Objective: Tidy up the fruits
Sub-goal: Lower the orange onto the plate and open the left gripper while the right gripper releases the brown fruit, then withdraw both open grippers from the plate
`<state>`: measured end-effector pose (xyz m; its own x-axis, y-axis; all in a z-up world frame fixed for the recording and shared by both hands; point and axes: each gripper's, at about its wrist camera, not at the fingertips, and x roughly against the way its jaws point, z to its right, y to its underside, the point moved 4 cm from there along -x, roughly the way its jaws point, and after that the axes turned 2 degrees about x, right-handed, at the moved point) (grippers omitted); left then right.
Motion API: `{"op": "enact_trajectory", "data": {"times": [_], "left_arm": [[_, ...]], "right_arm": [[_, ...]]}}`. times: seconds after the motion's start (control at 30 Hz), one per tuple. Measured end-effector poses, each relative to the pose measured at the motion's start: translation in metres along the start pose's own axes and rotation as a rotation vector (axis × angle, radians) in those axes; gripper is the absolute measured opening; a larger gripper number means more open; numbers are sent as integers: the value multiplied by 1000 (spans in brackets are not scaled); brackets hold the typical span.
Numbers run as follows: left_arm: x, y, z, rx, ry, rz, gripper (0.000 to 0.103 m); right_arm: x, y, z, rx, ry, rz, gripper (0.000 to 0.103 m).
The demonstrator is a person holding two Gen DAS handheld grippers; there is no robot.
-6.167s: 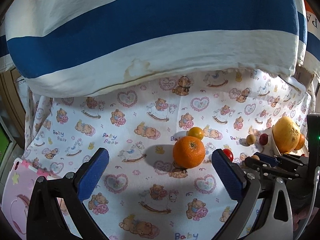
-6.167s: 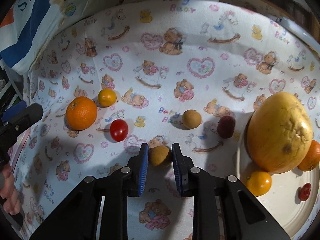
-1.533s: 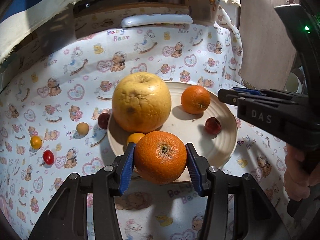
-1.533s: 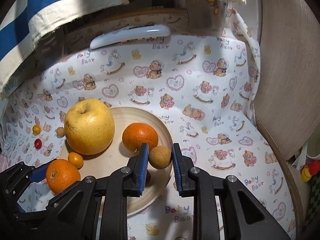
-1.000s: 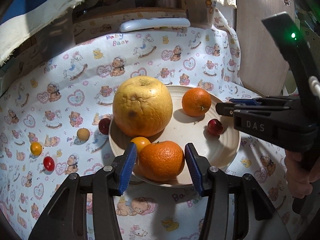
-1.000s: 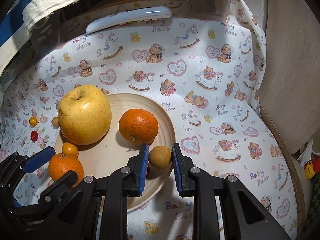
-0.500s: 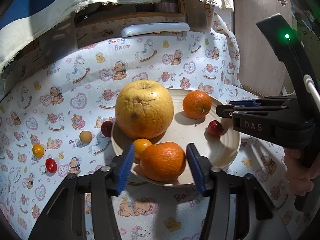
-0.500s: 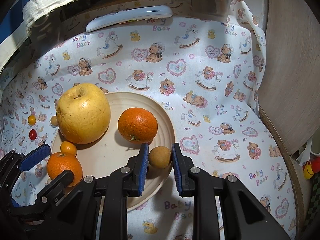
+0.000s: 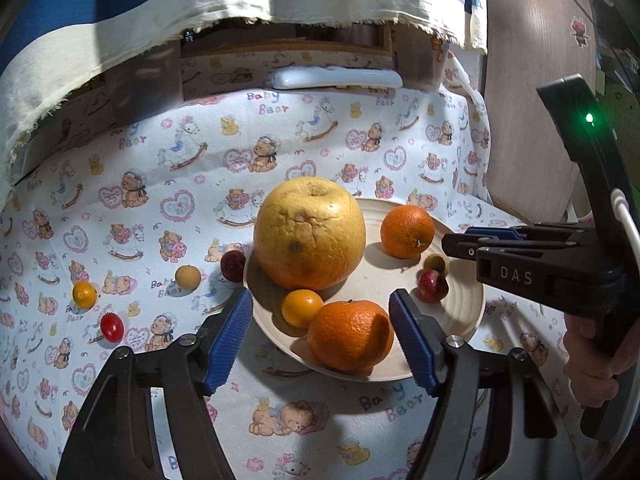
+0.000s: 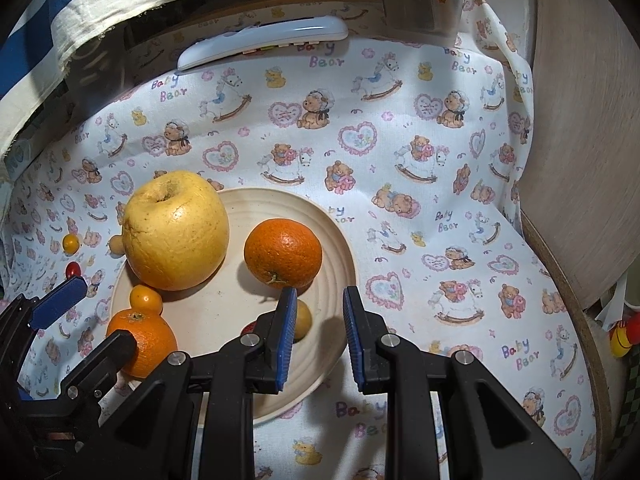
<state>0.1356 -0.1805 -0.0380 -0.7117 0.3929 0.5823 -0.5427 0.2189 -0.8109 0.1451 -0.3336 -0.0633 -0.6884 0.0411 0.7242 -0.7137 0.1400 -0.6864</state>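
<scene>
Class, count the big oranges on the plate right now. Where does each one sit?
2. One orange sits at the plate's near rim; the other orange lies at the far side, right of the large yellow fruit.

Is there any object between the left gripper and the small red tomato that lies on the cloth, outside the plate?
Nothing visible does. The left gripper stands open around an orange on the plate; the red tomato lies to its left on bare cloth.

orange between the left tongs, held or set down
Set down: the orange rests on the plate; the left tongs have just been opening, pads off it.
</scene>
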Motion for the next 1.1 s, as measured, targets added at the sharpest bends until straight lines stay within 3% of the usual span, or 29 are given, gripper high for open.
{"op": "enact_trajectory", "data": {"times": [0.13, 0.4, 0.53, 0.6, 0.77, 0.9, 1.1], "left_arm": [[4, -1, -2, 6, -5, 21, 75], [22, -8, -6, 27, -28, 129, 90], [33, -13, -12, 36, -61, 181, 91], [36, -16, -15, 47, -59, 193, 92], [41, -21, -20, 60, -67, 215, 98], [43, -23, -23, 61, -84, 225, 102], [45, -24, -28, 67, -98, 227, 102]], "right_arm": [[6, -1, 0, 0, 10, 39, 48], [19, -7, 4, -6, 31, 127, 57], [31, -11, 5, -2, 62, 192, 59], [39, -13, 4, -3, 56, 225, 66], [55, -16, 1, 13, 60, 289, 70], [62, -16, -1, 17, 61, 324, 85], [66, -17, -5, 29, 53, 350, 87]]}}
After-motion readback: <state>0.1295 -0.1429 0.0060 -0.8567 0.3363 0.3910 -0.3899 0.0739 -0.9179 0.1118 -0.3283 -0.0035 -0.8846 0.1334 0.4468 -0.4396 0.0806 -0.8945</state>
